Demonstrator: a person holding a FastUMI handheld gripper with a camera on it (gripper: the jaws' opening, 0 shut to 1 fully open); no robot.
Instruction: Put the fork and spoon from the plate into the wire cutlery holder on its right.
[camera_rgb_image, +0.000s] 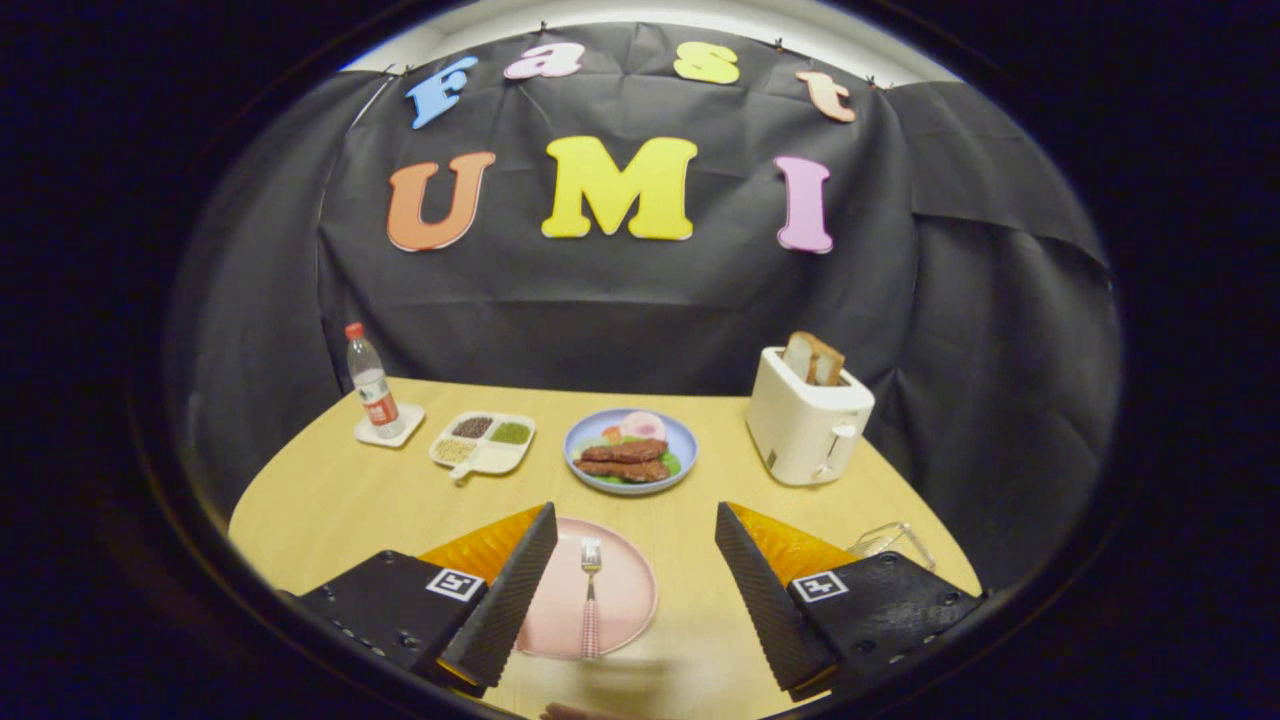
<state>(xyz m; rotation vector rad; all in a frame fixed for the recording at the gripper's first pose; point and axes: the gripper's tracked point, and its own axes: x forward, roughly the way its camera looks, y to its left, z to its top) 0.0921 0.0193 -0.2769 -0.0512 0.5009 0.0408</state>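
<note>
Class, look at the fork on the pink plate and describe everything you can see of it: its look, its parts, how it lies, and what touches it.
The fork lies flat on the pink plate, tines pointing away toward the blue plate of food. Its head looks like shiny metal, and its handle shows a pink-and-white checked pattern that reaches the plate's near rim. It sits between the open fingers of the hand-held gripper, which do not touch it. Only the plate touches it.

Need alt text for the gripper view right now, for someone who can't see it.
The open tool hovers over a pink plate holding a fork between its fingers. Beyond: a blue plate of food, toaster, sectioned tray, water bottle.
</note>
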